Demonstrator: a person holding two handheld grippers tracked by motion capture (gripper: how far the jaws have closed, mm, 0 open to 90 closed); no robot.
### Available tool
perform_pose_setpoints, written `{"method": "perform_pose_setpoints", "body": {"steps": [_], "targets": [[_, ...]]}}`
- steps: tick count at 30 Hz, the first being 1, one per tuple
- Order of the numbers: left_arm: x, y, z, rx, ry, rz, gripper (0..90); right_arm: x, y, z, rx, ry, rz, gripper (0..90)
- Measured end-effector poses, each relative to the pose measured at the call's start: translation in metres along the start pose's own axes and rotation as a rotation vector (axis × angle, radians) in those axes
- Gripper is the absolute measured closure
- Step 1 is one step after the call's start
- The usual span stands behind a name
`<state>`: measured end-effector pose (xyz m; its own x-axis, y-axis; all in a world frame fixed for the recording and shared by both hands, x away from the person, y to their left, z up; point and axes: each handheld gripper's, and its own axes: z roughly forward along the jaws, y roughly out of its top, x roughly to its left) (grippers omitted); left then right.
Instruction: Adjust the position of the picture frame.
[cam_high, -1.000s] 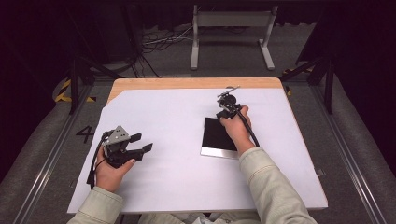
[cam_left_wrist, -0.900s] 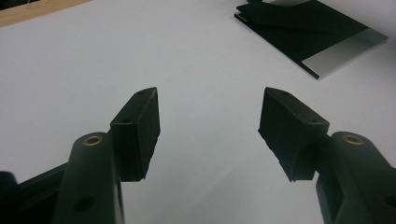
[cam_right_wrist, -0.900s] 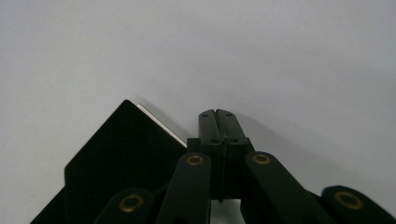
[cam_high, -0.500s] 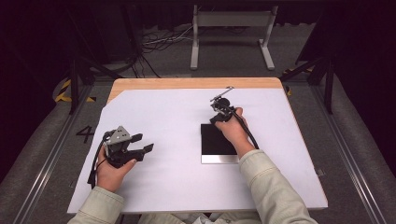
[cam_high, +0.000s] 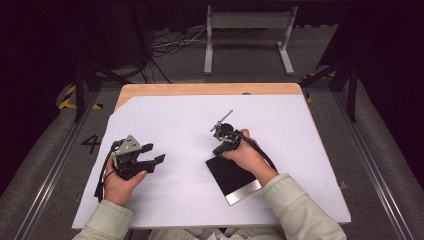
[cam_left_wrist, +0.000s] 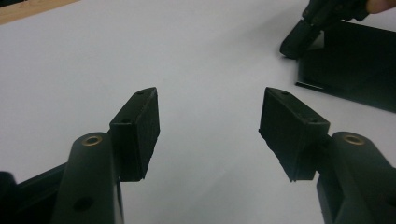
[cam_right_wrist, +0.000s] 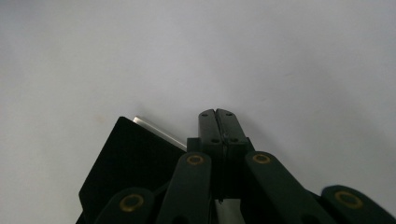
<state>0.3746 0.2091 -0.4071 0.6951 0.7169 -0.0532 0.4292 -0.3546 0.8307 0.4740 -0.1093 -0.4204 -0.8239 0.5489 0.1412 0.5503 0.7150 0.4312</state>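
Right gripper (cam_high: 220, 148) has its jaws pressed flat together, nothing between them, tip at the far corner of the black slab (cam_high: 227, 175), which lies flat on the white sheet (cam_high: 175, 200), silver edge toward the person. Left gripper (cam_high: 151, 161) waits wide apart, empty, well off to the side. Best nudge low and gently, so the tip doesn't skid off the corner.

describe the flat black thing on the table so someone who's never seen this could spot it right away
On the white sheet that covers the table, look toward the near right, under the person's right hand. The flat black plate lies there, set askew. It is the sheet's one dark flat thing, with a bright silver strip along its near edge.
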Motion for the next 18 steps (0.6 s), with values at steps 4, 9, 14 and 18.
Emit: {"method": "perform_pose_setpoints", "body": {"steps": [4,9,14,18], "targets": [[-0.001,0.0,0.001,0.0,0.003,0.006,38.3,0.013,-0.006,-0.005,-0.016,-0.067,-0.048,90.0],[-0.001,0.0,0.002,0.009,0.001,0.008,38.2,0.036,-0.028,-0.031,-0.167,-0.046,-0.045,90.0],[-0.002,0.0,0.003,0.011,0.002,0.011,38.2,0.065,-0.051,-0.035,-0.137,0.006,-0.115,90.0],[-0.004,0.001,0.005,0.017,-0.003,0.017,38.0,0.091,-0.076,-0.041,-0.131,0.047,-0.156,90.0]]}}
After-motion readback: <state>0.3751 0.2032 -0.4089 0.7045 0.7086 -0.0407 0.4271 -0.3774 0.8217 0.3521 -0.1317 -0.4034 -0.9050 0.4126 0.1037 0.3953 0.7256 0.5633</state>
